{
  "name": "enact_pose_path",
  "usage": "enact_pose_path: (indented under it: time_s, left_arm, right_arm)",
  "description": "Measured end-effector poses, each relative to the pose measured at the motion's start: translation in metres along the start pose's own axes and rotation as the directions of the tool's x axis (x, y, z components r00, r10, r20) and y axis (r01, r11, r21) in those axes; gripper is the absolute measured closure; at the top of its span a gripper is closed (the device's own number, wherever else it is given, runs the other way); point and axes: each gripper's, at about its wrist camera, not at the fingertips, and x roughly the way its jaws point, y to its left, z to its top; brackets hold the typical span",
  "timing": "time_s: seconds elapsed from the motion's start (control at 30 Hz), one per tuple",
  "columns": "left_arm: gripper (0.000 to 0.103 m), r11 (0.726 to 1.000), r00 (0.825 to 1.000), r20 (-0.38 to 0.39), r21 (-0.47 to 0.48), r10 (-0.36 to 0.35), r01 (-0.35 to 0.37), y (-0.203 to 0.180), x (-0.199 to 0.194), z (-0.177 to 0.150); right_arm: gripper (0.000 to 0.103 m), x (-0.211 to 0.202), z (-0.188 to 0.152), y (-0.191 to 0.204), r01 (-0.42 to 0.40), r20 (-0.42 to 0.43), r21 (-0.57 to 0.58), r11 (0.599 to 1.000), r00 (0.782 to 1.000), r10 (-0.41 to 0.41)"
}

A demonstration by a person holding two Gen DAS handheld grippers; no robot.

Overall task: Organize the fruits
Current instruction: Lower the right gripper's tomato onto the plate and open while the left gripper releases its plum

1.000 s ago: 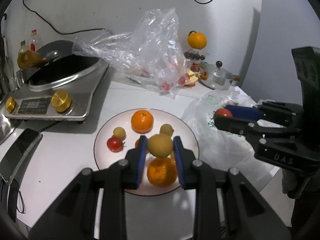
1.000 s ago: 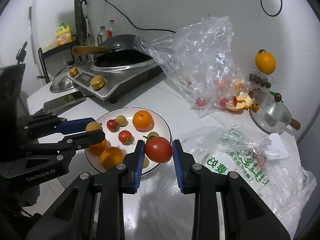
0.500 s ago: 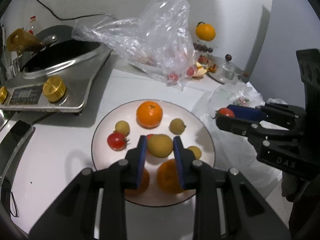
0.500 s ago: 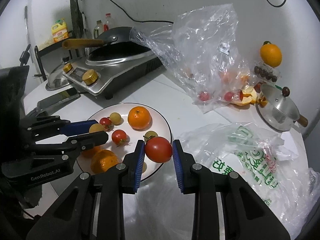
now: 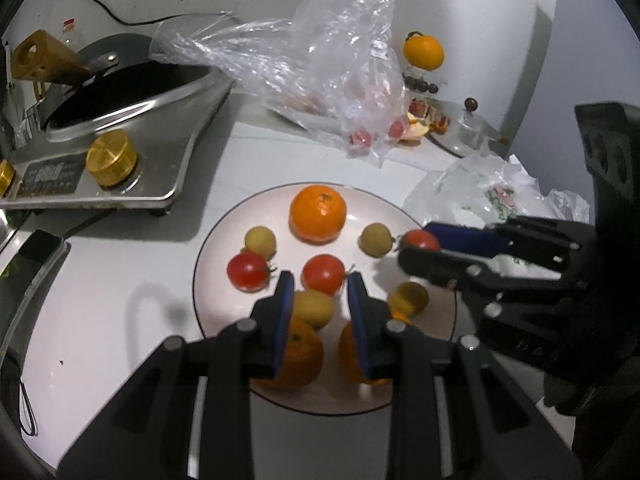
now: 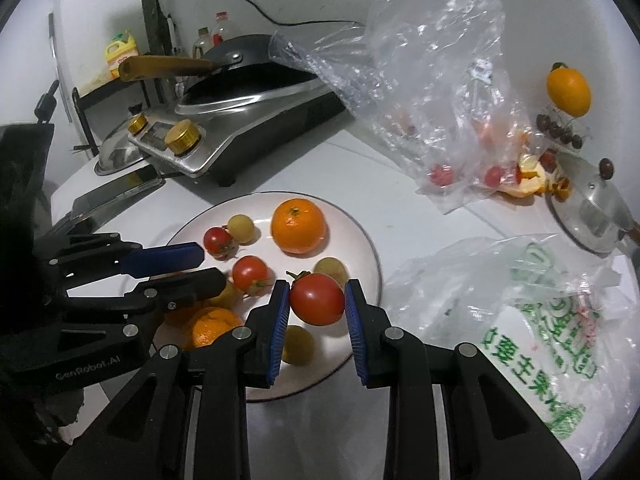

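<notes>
A white plate [image 5: 240, 208] [image 6: 352, 232] holds a large orange [image 5: 318, 214], two small tomatoes [image 5: 247, 271], several small yellow fruits and two oranges at its near edge. My left gripper [image 5: 322, 316] hangs low over the plate's near side. A yellow fruit [image 5: 312, 308] sits between its jaws against the left pad, with a gap to the right pad, resting by an orange [image 5: 298, 354]. My right gripper [image 6: 317, 312] is shut on a red tomato [image 6: 317, 299] just above the plate's right part. In the left wrist view the right gripper [image 5: 416, 246] enters from the right.
An induction cooker with a wok [image 5: 120, 120] stands at the back left, a phone [image 5: 28, 264] in front of it. A clear plastic bag [image 5: 328, 72] with small tomatoes lies behind the plate. A printed bag [image 6: 540, 300] and a pot lid [image 6: 592, 208] are to the right.
Both grippers have sunk toward the plate. The yellow fruit, clamped high between the left pads before, now sits lower and off the right pad. The right gripper still holds the tomato.
</notes>
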Motion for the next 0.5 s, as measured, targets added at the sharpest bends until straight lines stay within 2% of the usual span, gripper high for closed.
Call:
enact_pose_path:
  time_s: [0.23,0.3,0.5]
  left_arm:
    - [0.074,1.0,1.0,0.013,-0.005,-0.001,0.001,0.004,-0.005,0.002]
    - [0.071,1.0,1.0,0.014,-0.006,0.003,-0.003,0.005,-0.006,0.002]
    - [0.07,1.0,1.0,0.014,-0.011,0.022,-0.022,0.006,-0.009,0.002]
  right_arm:
    - [0.073,0.017,-0.002,0.011,-0.033,-0.033,-0.006,0.999,0.999,0.033]
    - [0.073,0.02,-0.002,0.012,-0.04,-0.039,-0.003,0.999,0.998,0.039]
    - [0.073,0.023,-0.002,0.013,-0.037,-0.047,0.005,0.999,0.998,0.037]
